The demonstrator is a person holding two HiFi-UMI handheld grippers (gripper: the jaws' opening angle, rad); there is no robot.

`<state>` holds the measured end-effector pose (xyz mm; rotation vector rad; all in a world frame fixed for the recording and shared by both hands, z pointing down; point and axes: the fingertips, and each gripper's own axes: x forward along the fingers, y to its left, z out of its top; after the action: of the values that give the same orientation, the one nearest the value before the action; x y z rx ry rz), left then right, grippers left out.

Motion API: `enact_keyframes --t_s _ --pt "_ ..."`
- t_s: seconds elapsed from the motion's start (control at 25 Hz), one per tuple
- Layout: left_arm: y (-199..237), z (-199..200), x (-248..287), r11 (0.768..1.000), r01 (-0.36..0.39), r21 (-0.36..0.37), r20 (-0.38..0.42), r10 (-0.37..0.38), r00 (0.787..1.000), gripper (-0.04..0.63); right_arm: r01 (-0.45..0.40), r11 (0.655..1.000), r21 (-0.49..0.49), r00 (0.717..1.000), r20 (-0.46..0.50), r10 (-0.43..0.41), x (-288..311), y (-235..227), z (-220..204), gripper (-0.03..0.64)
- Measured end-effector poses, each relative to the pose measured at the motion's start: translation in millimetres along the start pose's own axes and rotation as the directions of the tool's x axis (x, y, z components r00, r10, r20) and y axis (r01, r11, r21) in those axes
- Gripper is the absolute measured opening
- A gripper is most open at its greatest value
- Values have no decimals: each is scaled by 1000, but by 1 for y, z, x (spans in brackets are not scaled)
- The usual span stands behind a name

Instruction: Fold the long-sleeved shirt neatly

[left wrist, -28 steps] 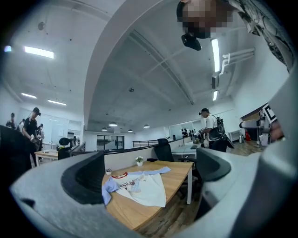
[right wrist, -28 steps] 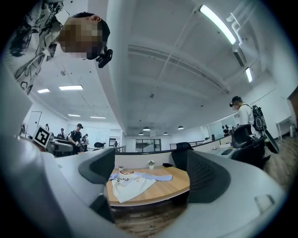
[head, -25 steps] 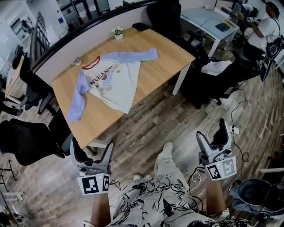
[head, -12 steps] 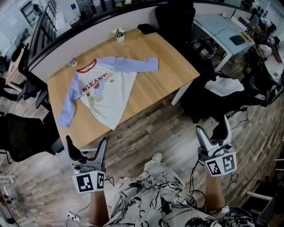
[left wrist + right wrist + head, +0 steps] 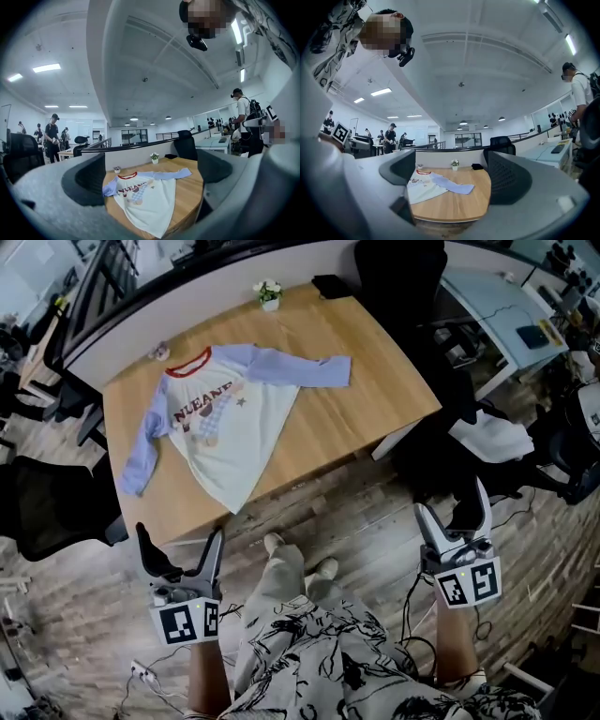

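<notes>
Left claw and right claw each agape, empty; shirt flat on table

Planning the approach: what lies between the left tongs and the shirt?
Only floor and the near edge of the table, per the head view; the left tongs hang short of the shirt.
</notes>
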<state>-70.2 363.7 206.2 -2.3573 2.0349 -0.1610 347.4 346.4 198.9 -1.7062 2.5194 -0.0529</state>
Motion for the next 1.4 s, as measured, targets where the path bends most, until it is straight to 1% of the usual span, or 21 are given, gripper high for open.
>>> enact_keyframes --t_s 0.2,0.4,0.48,0.6,0.88,0.96,1.12,1.24,1.32,1.4 --pt "18 -11 39 1000 -3 -17 11 4 1000 601 -26 1000 3 1000 -15 26 44 0 -14 476" --pt "45 -7 88 1000 -8 -28 29 9 1000 601 -62 998 -18 998 -5 62 108 5 -6 474" --pt "57 -2 109 1000 -7 -23 37 8 999 601 -68 997 -26 998 5 69 136 5 -1 475" --pt "74 1 140 1000 -2 -4 41 2 999 601 -74 997 -10 997 19 75 177 6 -1 475" --pt "114 -2 201 1000 21 8 15 -21 1000 601 -90 996 3 996 -1 90 261 16 -13 474" --pt "119 -2 215 999 40 14 8 -40 999 601 -86 996 11 996 -7 86 276 18 -17 474" --pt "120 -6 244 994 95 49 -20 -94 995 601 -73 997 31 997 -35 74 294 17 -33 474" --pt "108 -10 269 987 149 57 -40 -147 988 600 -58 998 39 995 -82 61 302 5 -52 472" --pt "89 -12 289 975 213 66 -57 -210 976 600 -36 998 52 992 -116 42 307 -9 -69 471" --pt "64 -12 316 954 290 75 -74 -285 956 598 -21 998 67 988 -149 31 317 -26 -89 471"
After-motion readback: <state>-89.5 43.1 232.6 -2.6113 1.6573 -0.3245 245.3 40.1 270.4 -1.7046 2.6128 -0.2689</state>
